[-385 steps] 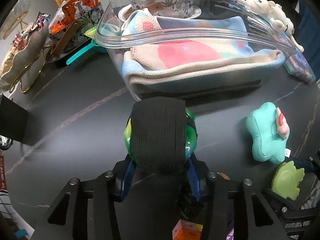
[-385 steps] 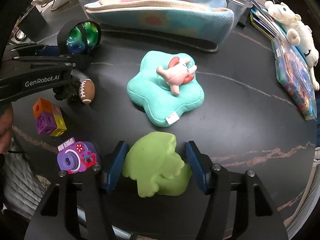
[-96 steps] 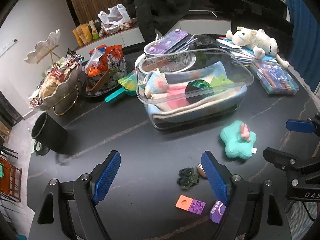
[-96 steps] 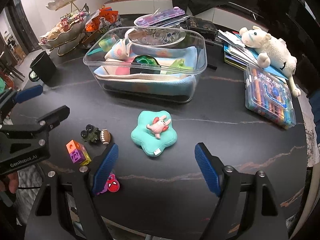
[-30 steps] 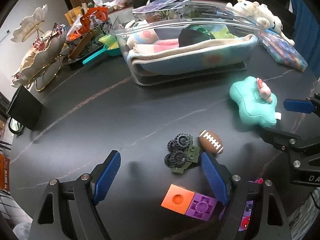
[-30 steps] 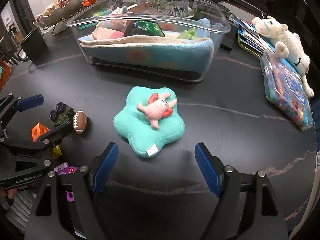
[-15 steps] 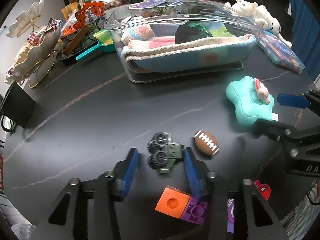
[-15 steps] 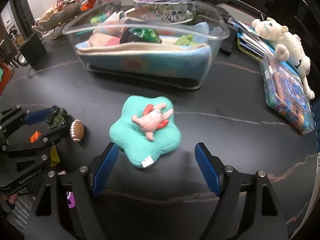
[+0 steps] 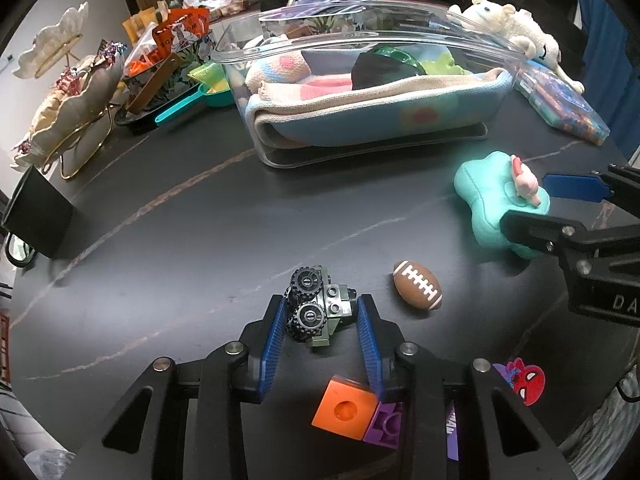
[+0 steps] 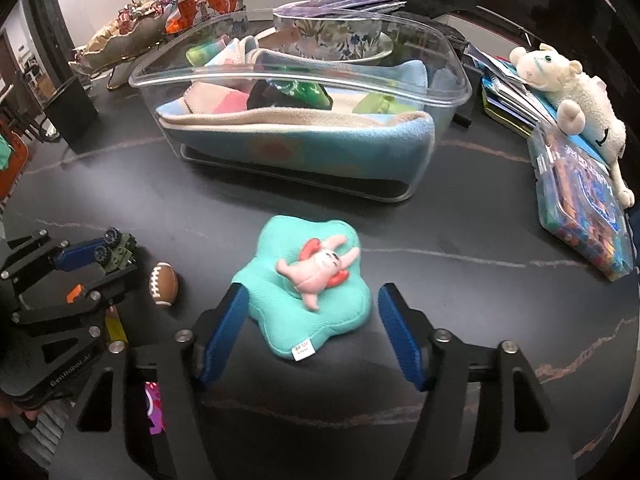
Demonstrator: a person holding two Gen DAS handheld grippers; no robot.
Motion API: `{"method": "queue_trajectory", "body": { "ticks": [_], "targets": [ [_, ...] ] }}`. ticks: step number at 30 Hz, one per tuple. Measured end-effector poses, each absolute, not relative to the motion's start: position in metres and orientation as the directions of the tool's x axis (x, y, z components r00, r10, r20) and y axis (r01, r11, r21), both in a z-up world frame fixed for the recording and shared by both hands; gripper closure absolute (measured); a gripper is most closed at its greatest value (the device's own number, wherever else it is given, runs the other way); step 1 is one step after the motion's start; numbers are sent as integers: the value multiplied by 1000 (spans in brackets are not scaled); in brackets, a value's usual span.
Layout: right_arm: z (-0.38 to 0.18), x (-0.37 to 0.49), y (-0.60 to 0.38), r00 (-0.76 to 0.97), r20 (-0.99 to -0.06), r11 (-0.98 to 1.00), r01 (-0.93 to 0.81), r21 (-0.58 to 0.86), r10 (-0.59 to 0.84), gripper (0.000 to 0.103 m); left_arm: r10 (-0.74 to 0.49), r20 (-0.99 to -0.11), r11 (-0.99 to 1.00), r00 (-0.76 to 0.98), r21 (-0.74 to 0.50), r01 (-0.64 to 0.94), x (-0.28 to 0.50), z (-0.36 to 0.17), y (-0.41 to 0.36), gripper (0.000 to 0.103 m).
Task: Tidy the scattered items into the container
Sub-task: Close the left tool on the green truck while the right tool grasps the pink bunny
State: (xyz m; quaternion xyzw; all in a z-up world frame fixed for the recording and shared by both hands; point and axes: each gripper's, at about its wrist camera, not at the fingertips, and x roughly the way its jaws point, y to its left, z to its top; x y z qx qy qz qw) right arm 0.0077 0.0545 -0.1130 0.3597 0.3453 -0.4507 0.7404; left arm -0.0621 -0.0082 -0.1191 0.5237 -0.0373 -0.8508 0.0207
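Note:
A clear plastic tub (image 9: 360, 40) (image 10: 304, 76) stands at the back and holds a folded blanket and green toys. My left gripper (image 9: 322, 306) (image 10: 120, 256) is shut on a small green toy truck (image 9: 310, 300) with black wheels. A toy football (image 9: 418, 286) (image 10: 163, 283) lies just right of it. My right gripper (image 10: 313, 292) (image 9: 548, 204) is open, its blue fingers on either side of a teal star cushion (image 10: 280, 320) with a pink plush on top. An orange and purple block (image 9: 346, 410) lies under the left gripper.
A red spider charm (image 9: 528, 380) and a purple toy (image 10: 154, 404) lie at the near edge. A crayon case (image 10: 584, 208) and a plush lamb (image 10: 572, 92) sit at the right. A black mug (image 9: 38, 212) and snack bowls (image 9: 72, 108) stand at the left.
The left fingers have shut on the truck. The right gripper has moved forward and now straddles the teal cushion, still open.

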Motion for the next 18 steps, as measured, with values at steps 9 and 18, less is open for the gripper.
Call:
{"method": "queue_trajectory", "body": {
  "ticks": [9, 18],
  "targets": [
    [-108, 9, 53, 340, -835, 323, 923, 208, -433, 47, -76, -889, -996, -452, 89, -8, -60, -117, -8, 70],
    [-99, 8, 47, 343, -822, 310, 926, 215, -454, 50, -77, -887, -996, -455, 93, -12, -61, -115, -8, 71]
  ]
}}
